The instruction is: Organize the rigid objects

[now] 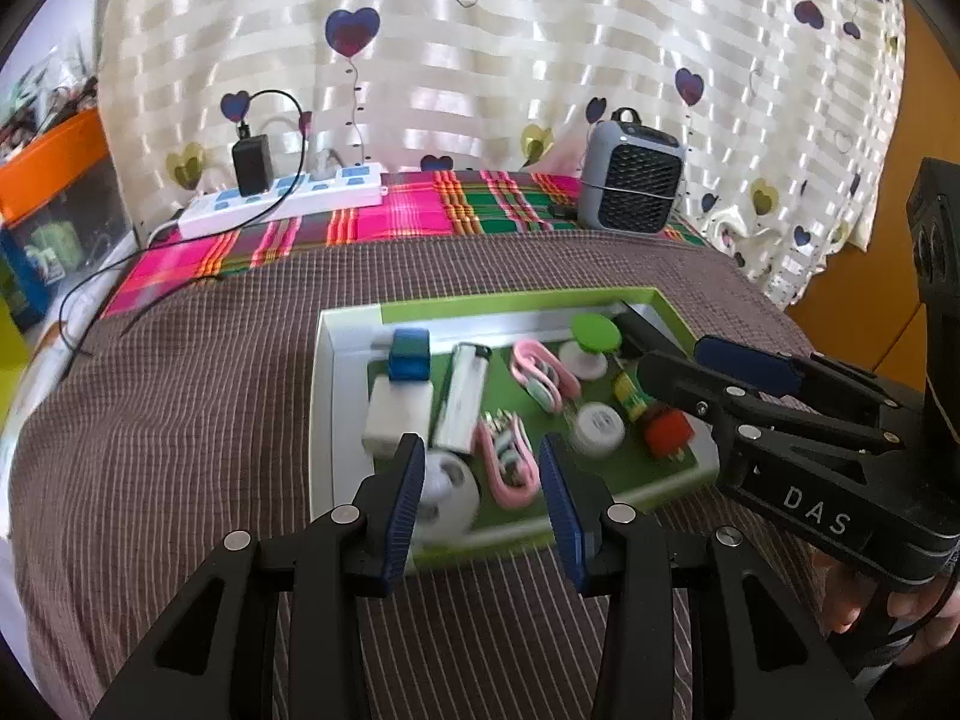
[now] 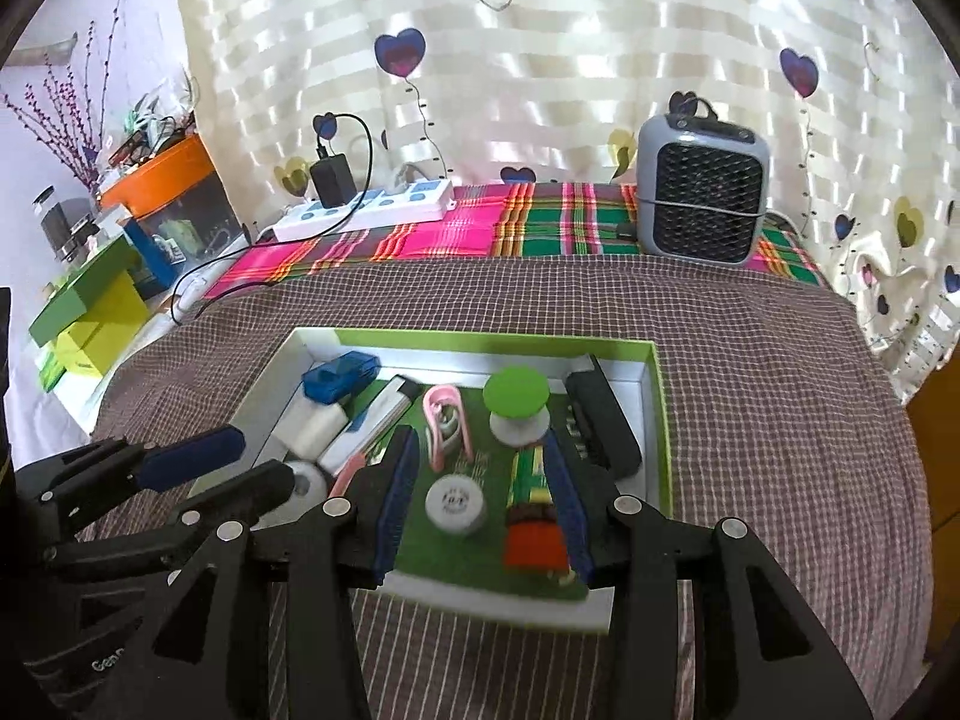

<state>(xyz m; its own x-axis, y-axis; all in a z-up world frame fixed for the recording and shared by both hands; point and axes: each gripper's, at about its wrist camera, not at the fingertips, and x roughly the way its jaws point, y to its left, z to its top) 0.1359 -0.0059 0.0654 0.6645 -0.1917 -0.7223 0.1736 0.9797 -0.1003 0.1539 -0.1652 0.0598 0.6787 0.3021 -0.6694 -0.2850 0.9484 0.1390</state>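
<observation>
Both grippers hovered over the green-rimmed white tray [image 2: 654, 420] on the checked brown cloth [image 2: 750, 360]. Left gripper [image 1: 480, 504] fingers wide, empty, above the pink coiled cable [image 1: 510, 468]. Right gripper [image 2: 480, 510] fingers wide, empty, beside the red-capped green tube [image 2: 531, 516].

The tray [image 2: 656, 420] is crowded, and little of its green floor shows between the things in it; the blue case [image 2: 339, 376], white block [image 2: 312, 429] and lighter [image 2: 384, 414] fill its left part, packed touching; pink clips [image 2: 444, 414] and a green-topped knob [image 2: 516, 396] block the middle; a black remote [image 2: 600, 426] lies along the right wall; a white cap [image 2: 455, 503] and red piece [image 2: 534, 543] sit near the front edge, with a bare strip of green between them; both grippers, the left gripper [image 1: 480, 504] and right gripper [image 2: 480, 510], hang spread over the front rim, close beside each other; the checked cloth [image 2: 750, 420] right of the tray lies open, as does the stretch behind it up to the fan heater [image 2: 702, 198] and power strip [image 2: 372, 207].
</observation>
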